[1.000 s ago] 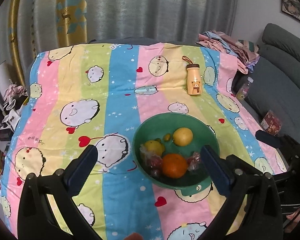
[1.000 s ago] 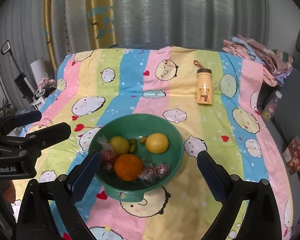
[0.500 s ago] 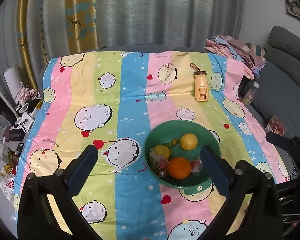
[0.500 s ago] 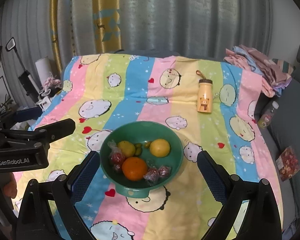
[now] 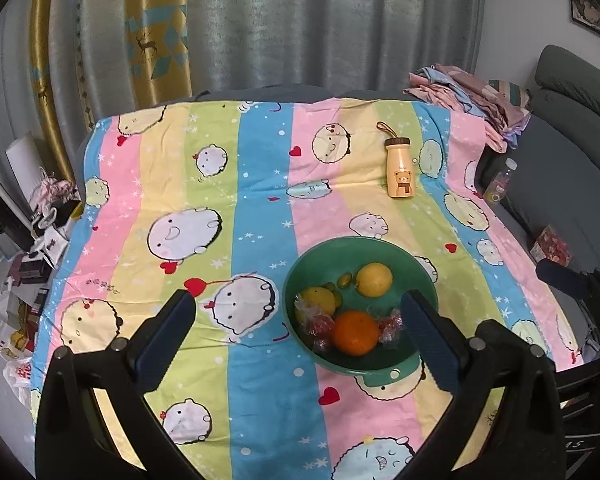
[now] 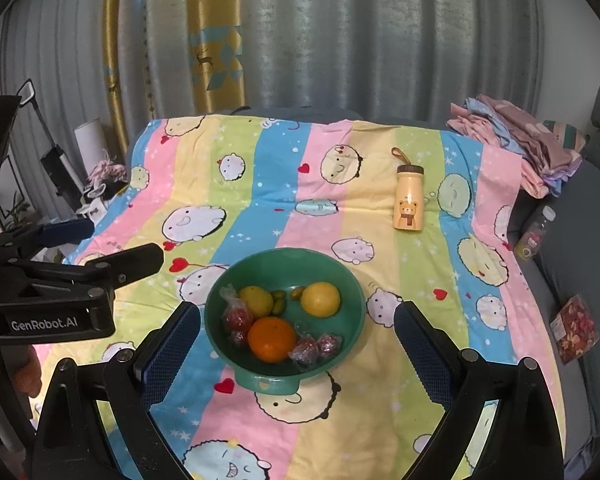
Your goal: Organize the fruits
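A green bowl (image 5: 420, 276) (image 6: 340, 280) sits on the striped cartoon cloth. It holds an orange (image 5: 356, 333) (image 6: 272, 339), two yellow citrus fruits (image 5: 374, 279) (image 6: 321, 299), small green fruits (image 6: 278, 300) and several wrapped red fruits (image 6: 318, 346). My left gripper (image 5: 298, 320) is open and empty, raised above the cloth near the bowl's left side. My right gripper (image 6: 296, 332) is open and empty, raised in front of the bowl. The left gripper also shows at the left of the right wrist view (image 6: 80, 248).
A yellow bear bottle (image 5: 398, 168) (image 6: 409, 198) lies beyond the bowl. Folded clothes (image 6: 516, 140) lie at the far right corner. A grey sofa (image 5: 572, 128) with a snack packet (image 6: 574, 328) and a small bottle (image 6: 534, 232) is at the right. Clutter (image 5: 32, 248) lies on the floor at the left.
Both grippers have pulled back and up from the bowl, so more of the cloth shows. Both stay open and empty. The fruits have not moved.
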`<state>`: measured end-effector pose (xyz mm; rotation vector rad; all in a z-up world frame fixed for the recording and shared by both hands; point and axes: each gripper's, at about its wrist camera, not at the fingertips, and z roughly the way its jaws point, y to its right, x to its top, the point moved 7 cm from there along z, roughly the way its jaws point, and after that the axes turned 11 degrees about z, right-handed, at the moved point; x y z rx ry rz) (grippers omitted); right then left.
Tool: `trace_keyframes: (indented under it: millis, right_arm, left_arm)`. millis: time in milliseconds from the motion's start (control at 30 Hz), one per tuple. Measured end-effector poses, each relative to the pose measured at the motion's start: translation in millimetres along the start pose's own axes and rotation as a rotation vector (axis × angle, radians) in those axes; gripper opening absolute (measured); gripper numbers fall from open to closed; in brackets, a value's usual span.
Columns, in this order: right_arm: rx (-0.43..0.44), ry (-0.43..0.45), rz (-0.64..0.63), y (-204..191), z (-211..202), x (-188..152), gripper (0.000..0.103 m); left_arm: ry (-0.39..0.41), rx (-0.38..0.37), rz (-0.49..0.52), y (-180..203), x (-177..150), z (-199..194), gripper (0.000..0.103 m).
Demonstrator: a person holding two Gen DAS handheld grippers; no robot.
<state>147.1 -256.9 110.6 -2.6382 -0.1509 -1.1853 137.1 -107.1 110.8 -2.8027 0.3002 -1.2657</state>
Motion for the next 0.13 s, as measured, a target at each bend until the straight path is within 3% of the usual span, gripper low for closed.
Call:
trace_keyframes:
  millis: [133]
  right_arm:
    - [0.0, 0.0, -0.005, 0.9, 0.2, 0.7, 0.097]
  left_arm:
    - [0.005, 0.009, 0.013, 4.4, 3.3, -0.5, 0.103]
